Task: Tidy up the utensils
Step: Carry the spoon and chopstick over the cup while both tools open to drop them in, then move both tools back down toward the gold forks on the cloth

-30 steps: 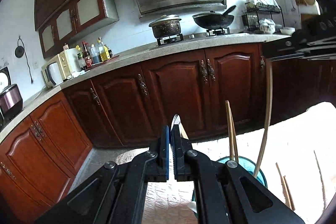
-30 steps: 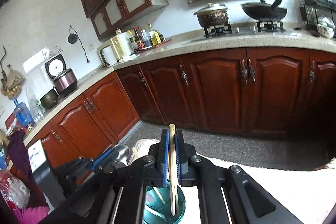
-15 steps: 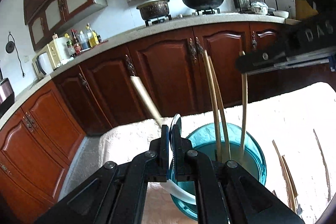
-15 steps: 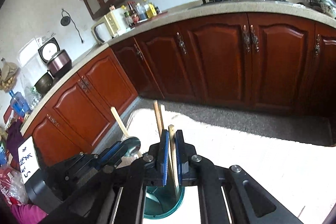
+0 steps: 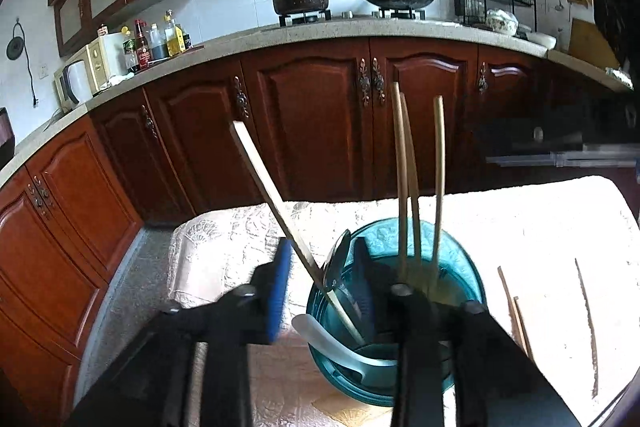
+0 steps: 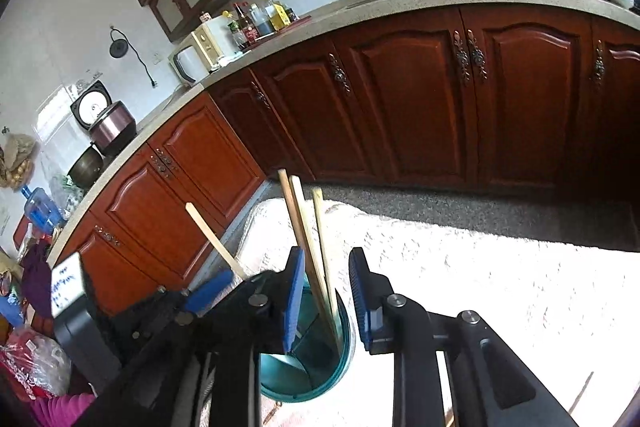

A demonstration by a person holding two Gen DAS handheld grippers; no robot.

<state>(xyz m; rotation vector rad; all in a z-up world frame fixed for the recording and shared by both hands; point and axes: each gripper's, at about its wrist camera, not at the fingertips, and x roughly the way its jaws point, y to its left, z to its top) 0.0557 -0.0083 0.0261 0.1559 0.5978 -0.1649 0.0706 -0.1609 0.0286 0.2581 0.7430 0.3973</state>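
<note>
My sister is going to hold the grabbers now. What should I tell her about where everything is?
Left gripper: open, holding nothing, right over the round teal plastic cup.
Right gripper: open, holding nothing, over the same cup.
In the cup: three light wooden chopsticks standing up, a flat wooden stick leaning left, a shiny metal spoon, and a white plastic spoon resting on the rim.
Done: those are put away.
Left: a few thin wooden sticks lie on the white patterned cloth, right of the cup. Pick those up next, probably.
</note>
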